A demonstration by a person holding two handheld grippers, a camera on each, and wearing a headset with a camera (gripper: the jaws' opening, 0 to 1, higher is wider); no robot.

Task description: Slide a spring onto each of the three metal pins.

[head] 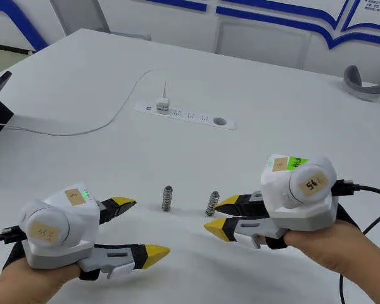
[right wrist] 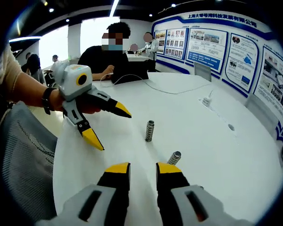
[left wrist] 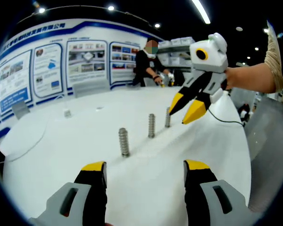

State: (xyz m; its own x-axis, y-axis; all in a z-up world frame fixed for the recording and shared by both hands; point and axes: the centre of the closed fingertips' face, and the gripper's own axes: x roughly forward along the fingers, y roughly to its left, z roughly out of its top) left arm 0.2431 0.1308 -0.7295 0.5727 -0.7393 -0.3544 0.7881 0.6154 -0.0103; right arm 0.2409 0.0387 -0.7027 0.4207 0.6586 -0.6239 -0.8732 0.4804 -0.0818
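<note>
Steel springs (left wrist: 124, 141), three, stand at 12 o'clock of the wide-open, empty left tool (left wrist: 145, 165); right tool (right wrist: 142, 167) narrowly parted, empty.

Tag (head: 313, 184) on right gripper (head: 216, 215): 54 (handwritten, tilted)
Tags (head: 43, 232) on left gripper (head: 145, 227): unreadable
Wall panels (right wrist: 212, 44): Chinese headings, too small to read
</note>
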